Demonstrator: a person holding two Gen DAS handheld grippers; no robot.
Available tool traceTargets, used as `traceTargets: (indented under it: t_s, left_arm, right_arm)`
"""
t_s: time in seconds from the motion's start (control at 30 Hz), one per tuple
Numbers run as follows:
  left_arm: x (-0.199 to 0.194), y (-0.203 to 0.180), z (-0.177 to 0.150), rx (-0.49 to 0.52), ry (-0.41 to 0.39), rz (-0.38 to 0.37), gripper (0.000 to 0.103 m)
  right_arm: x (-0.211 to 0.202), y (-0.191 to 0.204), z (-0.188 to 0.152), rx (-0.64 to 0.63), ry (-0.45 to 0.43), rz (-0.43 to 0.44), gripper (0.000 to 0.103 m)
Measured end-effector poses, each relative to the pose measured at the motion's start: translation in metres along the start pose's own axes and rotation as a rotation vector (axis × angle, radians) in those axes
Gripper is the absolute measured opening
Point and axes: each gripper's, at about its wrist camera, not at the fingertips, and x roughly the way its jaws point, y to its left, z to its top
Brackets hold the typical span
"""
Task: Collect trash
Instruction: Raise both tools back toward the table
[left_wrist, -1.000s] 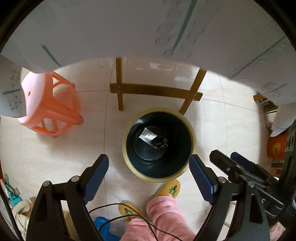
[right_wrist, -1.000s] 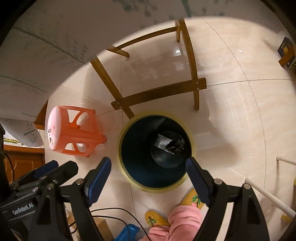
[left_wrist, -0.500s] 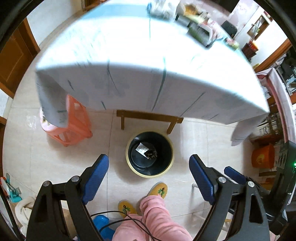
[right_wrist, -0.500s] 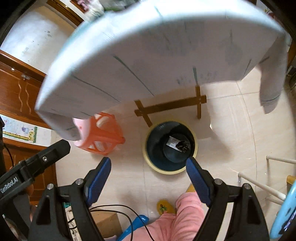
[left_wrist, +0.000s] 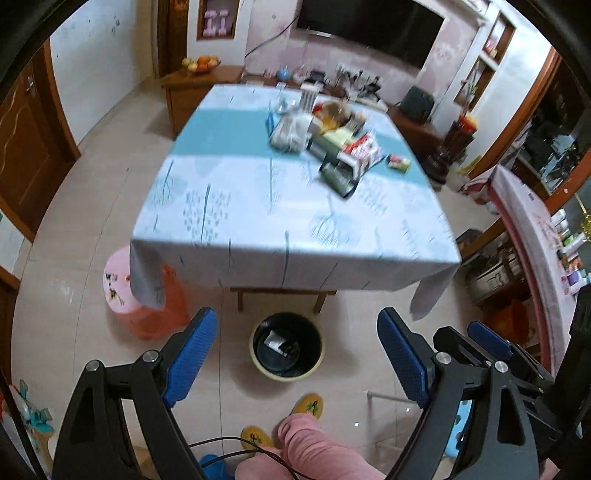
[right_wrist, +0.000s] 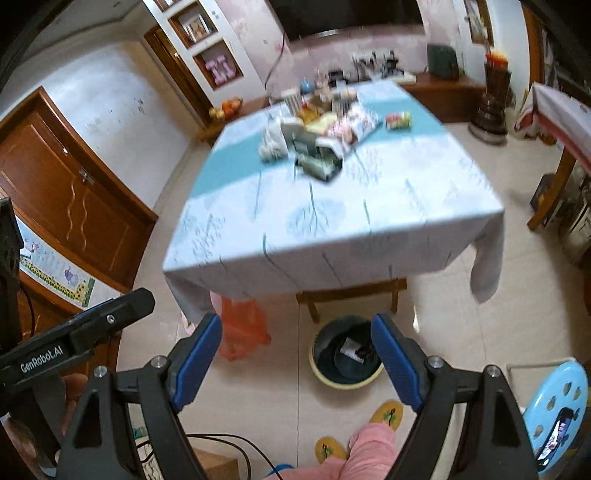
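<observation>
A round dark bin (left_wrist: 287, 349) with a yellow rim stands on the floor below the table's near edge, also in the right wrist view as the bin (right_wrist: 345, 363); a crumpled wrapper (left_wrist: 277, 341) lies in it. Several wrappers and packets (left_wrist: 332, 144) are piled on the tablecloth; the same pile (right_wrist: 325, 140) shows blurred from the right. My left gripper (left_wrist: 297, 354) is open and empty, high above the bin. My right gripper (right_wrist: 295, 360) is open and empty too, beside the left one (right_wrist: 74, 343).
The table (left_wrist: 295, 221) has a white and teal cloth. An orange stool (left_wrist: 147, 306) stands at its left corner and a blue stool (right_wrist: 554, 410) at the right. A person's pink trouser leg (left_wrist: 314, 450) and yellow slippers are below. Cabinets line the far wall.
Both grippers have risen steeply from just over the bin to above table height. The tabletop and its pile have come into view, and the bin now looks small. Jaws stayed wide.
</observation>
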Motion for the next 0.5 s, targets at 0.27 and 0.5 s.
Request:
traceTargets:
  t_s: [0.27, 0.5]
  left_arm:
    - [-0.028, -0.02, 0.035, 0.034, -0.066, -0.041, 0.087]
    - [-0.004, -0.039, 0.075, 0.027, -0.075, -0.029, 0.087]
  right_arm:
    - [-0.042, 0.011, 0.038, -0.05, -0.121, -0.035, 0.084]
    - [-0.041, -0.005, 0.087, -0.079, -0.168, -0.052, 0.084]
